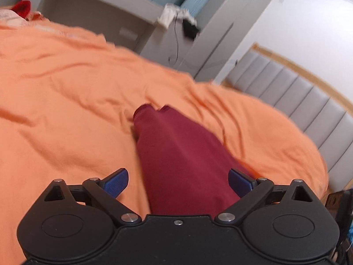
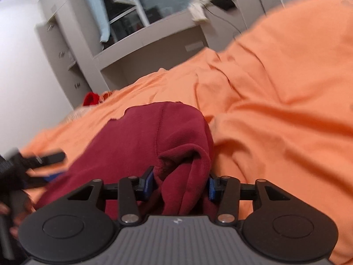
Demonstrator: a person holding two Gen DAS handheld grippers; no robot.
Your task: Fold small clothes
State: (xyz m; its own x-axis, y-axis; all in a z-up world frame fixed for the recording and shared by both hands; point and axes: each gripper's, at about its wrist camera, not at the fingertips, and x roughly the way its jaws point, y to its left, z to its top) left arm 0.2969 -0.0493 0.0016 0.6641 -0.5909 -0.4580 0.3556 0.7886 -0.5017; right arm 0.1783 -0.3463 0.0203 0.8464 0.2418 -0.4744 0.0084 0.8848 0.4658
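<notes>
Left gripper (image 1: 178,182) angled downward, blue pads spread wide, nothing clamped. Right gripper (image 2: 179,184) pitched down too, pads pinched on a bunched fold of the maroon garment (image 2: 141,141): soft knit, stitched seam, laid lengthwise on the wrinkled orange bedsheet (image 1: 66,92), padded grey headboard (image 1: 308,101) beyond

Left hand-held gripper (image 1: 178,182) spread wide, right hand-held gripper (image 2: 181,184) clamped half-closed
</notes>
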